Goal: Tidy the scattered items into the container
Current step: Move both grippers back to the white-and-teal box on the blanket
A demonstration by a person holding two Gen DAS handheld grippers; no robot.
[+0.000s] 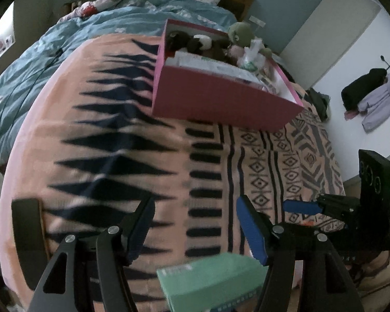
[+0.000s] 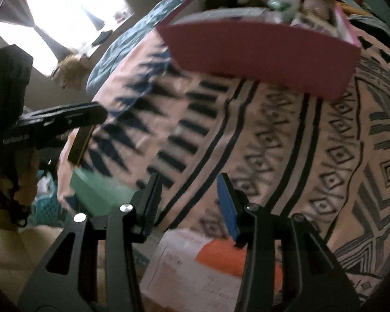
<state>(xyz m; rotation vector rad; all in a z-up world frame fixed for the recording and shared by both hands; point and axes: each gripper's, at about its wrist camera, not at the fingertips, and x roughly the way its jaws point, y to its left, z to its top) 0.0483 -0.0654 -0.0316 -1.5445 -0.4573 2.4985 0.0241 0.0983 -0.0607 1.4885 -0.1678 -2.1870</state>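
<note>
Jaws on my left gripper (image 1: 197, 230) are spread, mint-green cardboard box (image 1: 210, 280) beneath them, unpinched. Right gripper (image 2: 189, 202) also spread over a white-and-orange carton (image 2: 208, 265). Pink rectangular cardboard container (image 1: 221, 101) sits well apart up the patterned blanket (image 1: 104, 156), already heaped; I risk items spilling off when adding more.

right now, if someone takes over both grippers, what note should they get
Left hand-held gripper: open, nothing held, above the green box at the bed's near edge.
Right hand-held gripper: open, nothing held, above the white and orange box.
Pink container sits further up the patterned blanket, already holding soft toys and packets.
Left to do: grasp both boxes and put them in the container.
</note>
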